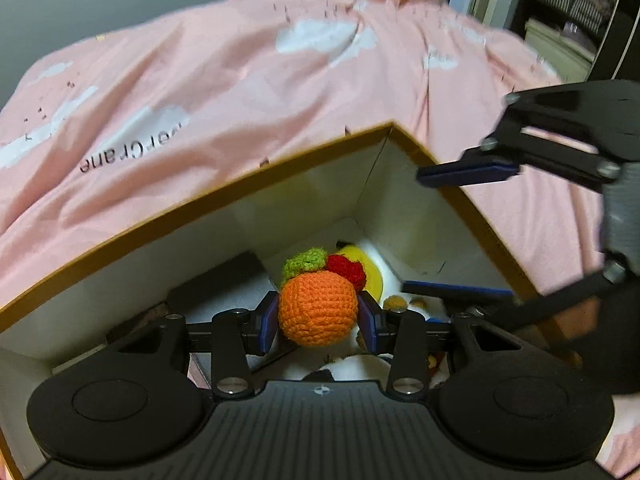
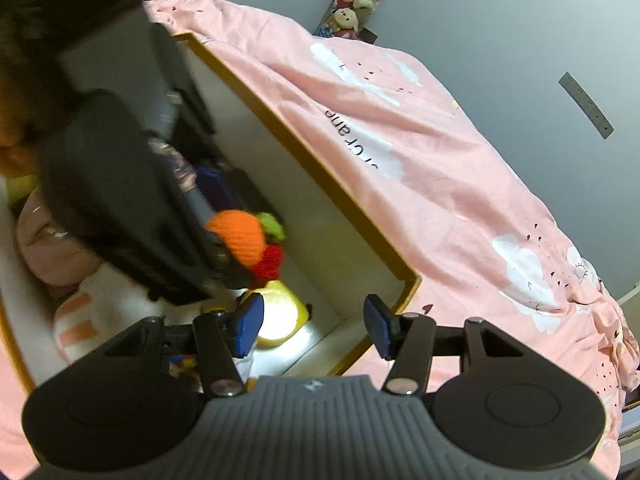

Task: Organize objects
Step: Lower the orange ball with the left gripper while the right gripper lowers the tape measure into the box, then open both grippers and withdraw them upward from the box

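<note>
My left gripper is shut on an orange crocheted fruit with a green leaf and a red berry, and holds it inside a white cardboard box with a brown rim. The fruit also shows in the right wrist view, with the left gripper's body over the box. My right gripper is open and empty, above the box's near corner. It shows at the right in the left wrist view.
The box lies on a pink bedspread with white clouds. Inside are a yellow plush toy, a white and orange striped soft toy, a pink soft item and a dark box. Shelves stand at far right.
</note>
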`<state>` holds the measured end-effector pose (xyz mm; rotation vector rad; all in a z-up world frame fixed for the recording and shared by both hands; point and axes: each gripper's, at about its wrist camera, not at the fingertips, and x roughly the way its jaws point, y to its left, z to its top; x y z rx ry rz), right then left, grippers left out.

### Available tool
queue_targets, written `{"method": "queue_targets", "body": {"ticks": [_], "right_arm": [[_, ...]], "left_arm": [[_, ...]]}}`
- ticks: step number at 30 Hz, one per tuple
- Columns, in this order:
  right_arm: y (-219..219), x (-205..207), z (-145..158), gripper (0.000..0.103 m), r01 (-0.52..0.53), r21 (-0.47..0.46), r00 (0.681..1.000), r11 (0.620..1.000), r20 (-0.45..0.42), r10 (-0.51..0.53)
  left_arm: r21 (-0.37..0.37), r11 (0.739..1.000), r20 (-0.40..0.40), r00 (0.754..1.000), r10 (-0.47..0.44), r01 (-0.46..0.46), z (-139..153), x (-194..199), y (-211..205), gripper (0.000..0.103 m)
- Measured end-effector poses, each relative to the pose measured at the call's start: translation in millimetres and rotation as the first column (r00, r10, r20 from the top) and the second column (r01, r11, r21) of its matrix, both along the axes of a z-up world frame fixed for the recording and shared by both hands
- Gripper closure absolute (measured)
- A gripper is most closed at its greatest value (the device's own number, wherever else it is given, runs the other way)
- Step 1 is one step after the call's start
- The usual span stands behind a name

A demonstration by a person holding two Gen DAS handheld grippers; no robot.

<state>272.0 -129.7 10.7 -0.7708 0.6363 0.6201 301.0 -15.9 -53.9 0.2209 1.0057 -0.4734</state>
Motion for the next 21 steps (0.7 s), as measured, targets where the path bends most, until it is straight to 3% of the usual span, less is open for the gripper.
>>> {"method": "queue_targets", "body": {"ticks": [3,7,12,17,21], "right_arm": [[-3,-9,1,0.046,-0.005,-0.002,1.000,1.000,0.026,0.005],[-8,-11,4,0.046,0.011,0.030,1.000,0.999,0.020,-0.011],[-2,-19,6,0.046,0.023,0.040,0.999,0.999,0.022,-0.024],[-6,-30,13,0.040,0.072,0.077,0.997,0.994,0.009,-0.073],[-13,-47,21,0.037,0.139,0.165,0.990,0.976,-0.044,-0.133]], "left_arm": [[0.048,0.999,-0.008,1.000,-0.003,0.003,-4,2,-5,0.056],[0.054,0.998,-0.013,1.000,-0.013,0.014,-3,-3,-8,0.055],[0.056,0.998,0.013,1.000,0.010,-0.011,4,-11,-5,0.045],[-0.012,0.995,0.067,0.993,0.099,-0.098,21,-33,5,0.036],[-0.093,0.974,0.166,0.961,0.221,-0.208,40,-65,11,0.034]]}}
